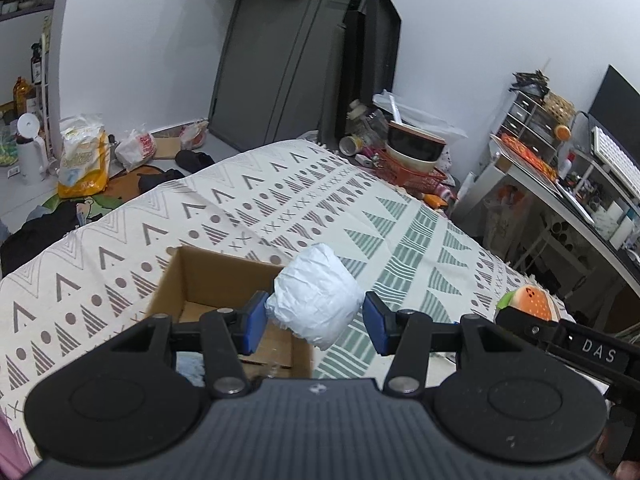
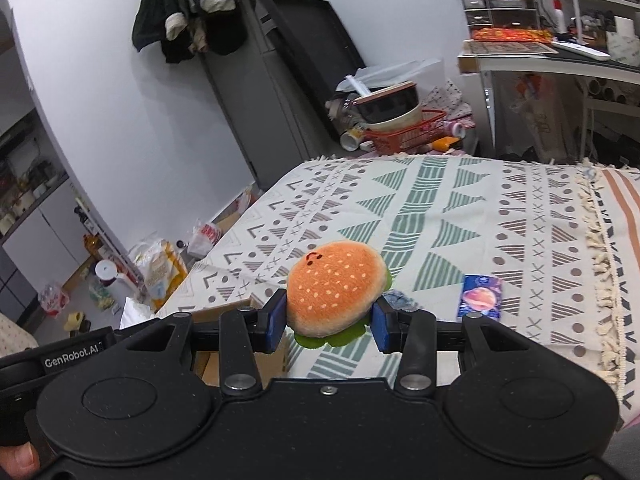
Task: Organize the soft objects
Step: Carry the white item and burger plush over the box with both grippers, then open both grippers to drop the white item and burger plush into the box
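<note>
Left gripper (image 1: 316, 322) level, pointing forward, raised off the surface below; blue-padded fingers (image 1: 255, 322) spread wide, squeezing a white crumpled wad (image 1: 316, 298) from both sides, near pad pressed into it, far pad at its edge. Right gripper (image 2: 328, 322) same attitude, fingers (image 2: 277, 320) clamped on an orange burger plush (image 2: 334, 288), pads touching both flanks. Right unit's black body visible at the right edge of the left wrist view, so both held side by side, close. Fingertip of a hand (image 2: 18, 460) visible at lower left of the right wrist view, gripping behind the housing.
</note>
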Action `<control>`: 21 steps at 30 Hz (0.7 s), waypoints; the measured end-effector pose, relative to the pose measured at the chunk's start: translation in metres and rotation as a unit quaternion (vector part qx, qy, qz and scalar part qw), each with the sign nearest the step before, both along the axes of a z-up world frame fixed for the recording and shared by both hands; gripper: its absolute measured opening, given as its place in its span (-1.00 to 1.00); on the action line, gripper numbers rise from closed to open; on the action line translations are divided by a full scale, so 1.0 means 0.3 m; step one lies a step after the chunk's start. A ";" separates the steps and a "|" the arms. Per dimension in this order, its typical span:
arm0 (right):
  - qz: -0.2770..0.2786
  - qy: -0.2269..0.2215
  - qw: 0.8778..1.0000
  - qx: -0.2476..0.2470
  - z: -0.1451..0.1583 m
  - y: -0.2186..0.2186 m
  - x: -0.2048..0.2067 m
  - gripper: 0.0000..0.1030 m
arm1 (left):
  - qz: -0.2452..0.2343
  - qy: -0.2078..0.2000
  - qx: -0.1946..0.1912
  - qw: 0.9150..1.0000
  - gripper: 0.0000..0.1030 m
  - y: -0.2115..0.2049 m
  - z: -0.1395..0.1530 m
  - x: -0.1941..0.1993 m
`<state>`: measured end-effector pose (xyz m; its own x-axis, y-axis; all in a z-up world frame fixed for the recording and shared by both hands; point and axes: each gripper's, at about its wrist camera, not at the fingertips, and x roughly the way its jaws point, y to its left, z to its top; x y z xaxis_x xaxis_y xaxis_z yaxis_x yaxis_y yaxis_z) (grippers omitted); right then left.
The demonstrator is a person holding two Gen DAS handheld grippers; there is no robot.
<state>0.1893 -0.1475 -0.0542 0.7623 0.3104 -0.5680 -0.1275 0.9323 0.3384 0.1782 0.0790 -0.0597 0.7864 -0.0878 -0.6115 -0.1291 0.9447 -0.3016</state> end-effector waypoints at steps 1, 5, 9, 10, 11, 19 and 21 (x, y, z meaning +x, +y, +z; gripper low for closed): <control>0.003 0.001 1.000 -0.001 -0.002 0.014 0.003 -0.19 | 0.001 0.000 -0.002 1.000 -0.02 0.014 -0.007 0.003; 0.012 0.009 1.000 -0.005 -0.017 0.065 0.015 -0.19 | 0.004 0.000 -0.013 1.000 -0.02 0.065 -0.041 0.015; 0.023 0.022 0.999 -0.009 -0.039 0.121 0.030 -0.19 | 0.012 0.001 -0.033 0.999 -0.02 0.110 -0.098 0.020; 0.027 0.025 0.999 -0.012 -0.044 0.136 0.034 -0.19 | 0.014 0.002 -0.039 0.999 -0.02 0.120 -0.113 0.023; 0.030 0.028 0.999 -0.015 -0.049 0.150 0.039 -0.19 | 0.016 0.004 -0.045 0.999 -0.02 0.131 -0.131 0.024; 0.062 0.036 0.997 -0.021 -0.080 0.281 0.061 -0.18 | 0.031 0.026 -0.056 0.998 -0.02 0.217 -0.220 0.032; 0.071 0.040 0.997 -0.019 -0.091 0.315 0.064 -0.18 | 0.041 0.025 -0.058 0.997 0.05 0.235 -0.227 0.028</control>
<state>0.2086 -0.0530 -0.0814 0.6638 0.3884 -0.6392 -0.2321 0.9194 0.3176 0.1865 0.1494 -0.1277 0.7624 -0.0966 -0.6398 -0.2230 0.8890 -0.3999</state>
